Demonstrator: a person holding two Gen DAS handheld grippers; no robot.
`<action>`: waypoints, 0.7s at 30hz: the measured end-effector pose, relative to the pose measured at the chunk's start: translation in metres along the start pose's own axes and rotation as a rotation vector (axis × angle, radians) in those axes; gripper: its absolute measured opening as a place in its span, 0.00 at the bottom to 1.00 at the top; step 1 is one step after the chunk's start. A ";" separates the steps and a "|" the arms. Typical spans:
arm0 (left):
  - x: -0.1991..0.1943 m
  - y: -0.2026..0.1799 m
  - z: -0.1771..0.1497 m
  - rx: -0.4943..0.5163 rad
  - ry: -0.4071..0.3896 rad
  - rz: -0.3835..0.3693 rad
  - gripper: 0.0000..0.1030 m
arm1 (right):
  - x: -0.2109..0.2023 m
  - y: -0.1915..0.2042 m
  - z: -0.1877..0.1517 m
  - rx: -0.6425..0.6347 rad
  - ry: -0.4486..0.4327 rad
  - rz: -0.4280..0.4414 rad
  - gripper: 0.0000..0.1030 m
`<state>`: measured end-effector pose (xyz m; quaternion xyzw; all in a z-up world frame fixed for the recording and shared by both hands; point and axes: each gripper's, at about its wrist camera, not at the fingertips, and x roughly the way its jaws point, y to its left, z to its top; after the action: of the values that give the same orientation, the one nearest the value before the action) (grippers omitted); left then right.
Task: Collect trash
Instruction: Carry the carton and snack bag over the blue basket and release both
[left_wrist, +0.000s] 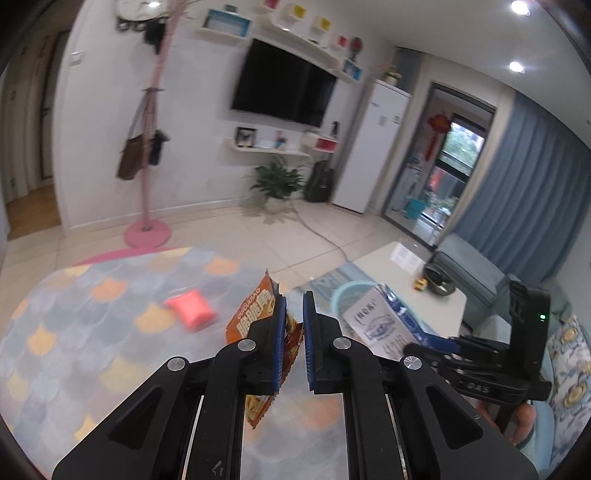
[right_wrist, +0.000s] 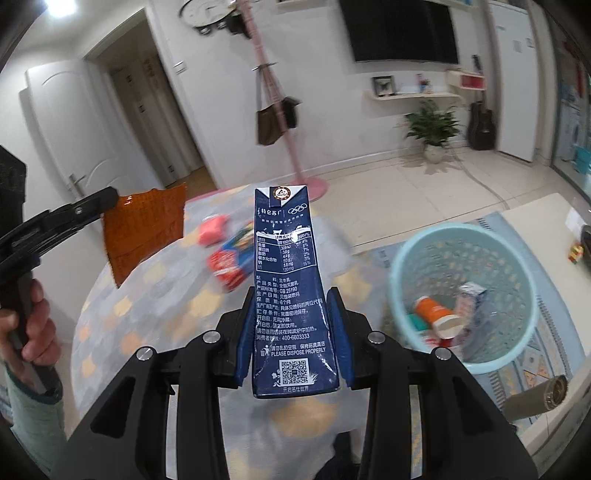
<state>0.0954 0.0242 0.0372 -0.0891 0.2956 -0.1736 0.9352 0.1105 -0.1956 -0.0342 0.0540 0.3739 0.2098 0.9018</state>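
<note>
Left gripper (left_wrist: 294, 321): we pinch the orange snack wrapper (left_wrist: 255, 317) by one edge only; most of the foil hangs free to the side and below, so a swing could tear it loose or let it slide out.
Right gripper (right_wrist: 293, 332): our pads press on both sides of the dark blue milk carton (right_wrist: 286, 280), gripped low near its base, the long top standing far out ahead; we judge it top-heavy, and a quick tilt could lever it out of the pads.
Bin: the light blue basket (right_wrist: 524, 266) stands on the floor to the right of the carton, already holding a cup and a small carton; releasing too soon would drop the carton on the rim or the rug.
Crowding: both tools are close together, so we could knock one load with the other on the way to the basket.
Left behind: a pink packet (left_wrist: 190, 308) and a red-and-blue packet (right_wrist: 231, 264) lie on the rug (left_wrist: 92, 332), not yet collected.
</note>
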 end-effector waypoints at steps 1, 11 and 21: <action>0.006 -0.007 0.003 0.011 0.002 -0.014 0.08 | -0.002 -0.009 0.002 0.014 -0.012 -0.025 0.33; 0.094 -0.078 0.026 0.072 0.012 -0.227 0.07 | 0.005 -0.105 0.006 0.202 -0.050 -0.244 0.33; 0.214 -0.135 0.003 0.098 0.143 -0.350 0.07 | 0.037 -0.172 -0.031 0.480 -0.031 -0.436 0.33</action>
<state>0.2240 -0.1813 -0.0355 -0.0812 0.3327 -0.3538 0.8704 0.1706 -0.3372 -0.1243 0.1867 0.4018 -0.0832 0.8926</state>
